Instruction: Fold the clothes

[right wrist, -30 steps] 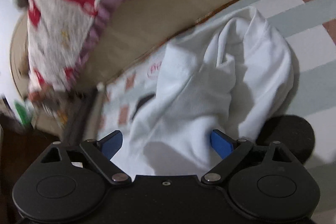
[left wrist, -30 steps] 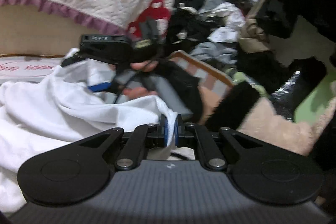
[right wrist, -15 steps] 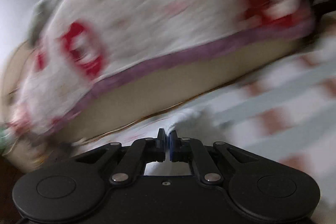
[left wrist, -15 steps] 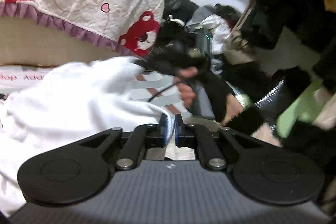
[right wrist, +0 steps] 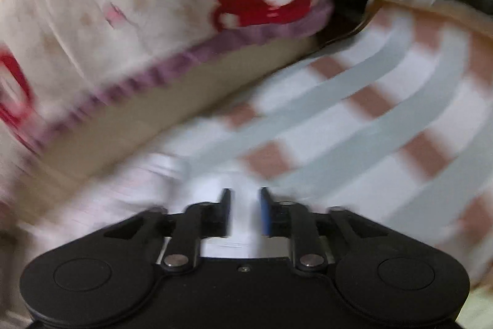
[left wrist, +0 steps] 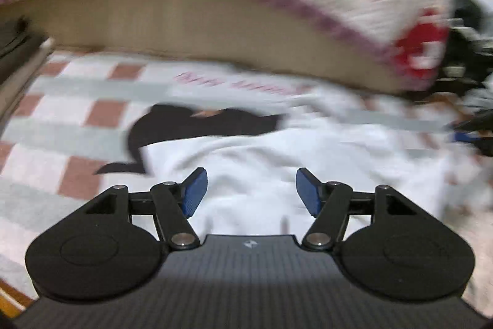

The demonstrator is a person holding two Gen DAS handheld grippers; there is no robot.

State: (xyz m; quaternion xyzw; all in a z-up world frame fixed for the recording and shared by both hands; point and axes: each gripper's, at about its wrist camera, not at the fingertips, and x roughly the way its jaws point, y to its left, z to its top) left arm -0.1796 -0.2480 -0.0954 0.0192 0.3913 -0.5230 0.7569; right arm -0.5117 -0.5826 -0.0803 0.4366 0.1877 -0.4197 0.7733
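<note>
Over the white garment (left wrist: 246, 156), left hand-held gripper (left wrist: 251, 190) spread wide, right hand-held gripper (right wrist: 245, 211) slightly parted, both low

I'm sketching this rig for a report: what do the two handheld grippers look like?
Both match: the left gripper and right gripper are matte black, each with two round lobes, hinged link arms on silver pivot screws, and blue finger pads. The left body is ribbed, with a small pale logo. No cables or sleeves show.
</note>
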